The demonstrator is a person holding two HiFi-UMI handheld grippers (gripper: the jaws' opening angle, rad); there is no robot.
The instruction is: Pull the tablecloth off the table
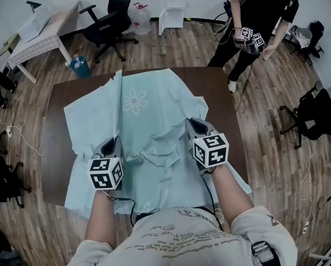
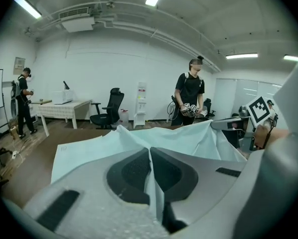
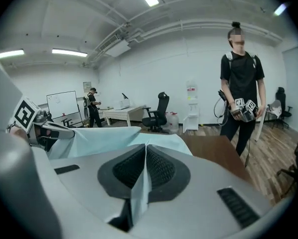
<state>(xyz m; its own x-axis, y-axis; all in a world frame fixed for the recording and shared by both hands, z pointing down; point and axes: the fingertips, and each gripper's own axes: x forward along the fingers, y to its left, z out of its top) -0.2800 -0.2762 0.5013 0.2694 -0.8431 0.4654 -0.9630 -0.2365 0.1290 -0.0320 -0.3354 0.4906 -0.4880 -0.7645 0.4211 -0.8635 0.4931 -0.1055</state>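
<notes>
Most of the pale-green tablecloth point(image 1: 149, 121) lies on the dark brown table point(image 1: 223, 93), rumpled and ridged toward me, with its near edge hanging over the side at my body. The far strip and both ends of the tabletop show bare. I judge the pull begun but far from finished, since the whole sheet has yet to slide off the near edge.

My left gripper point(image 2: 150, 151) is clamped tight on a raised fold of the cloth, with the fabric running straight between its pads. My right gripper point(image 3: 145, 148) pinches a second fold the same way. The two holds sit side by side, a little apart, near the cloth's middle.

As for writing, a white flower motif point(image 1: 135, 101) is printed on the cloth. A small square tag point(image 1: 70, 111) sits near its far left corner, too small to read. The marker cube point(image 1: 211, 150) on each gripper carries black-and-white square patterns and no words. Print runs across my shirt point(image 1: 176, 240), upside down and too blurred to make out. No brand is legible anywhere.
</notes>
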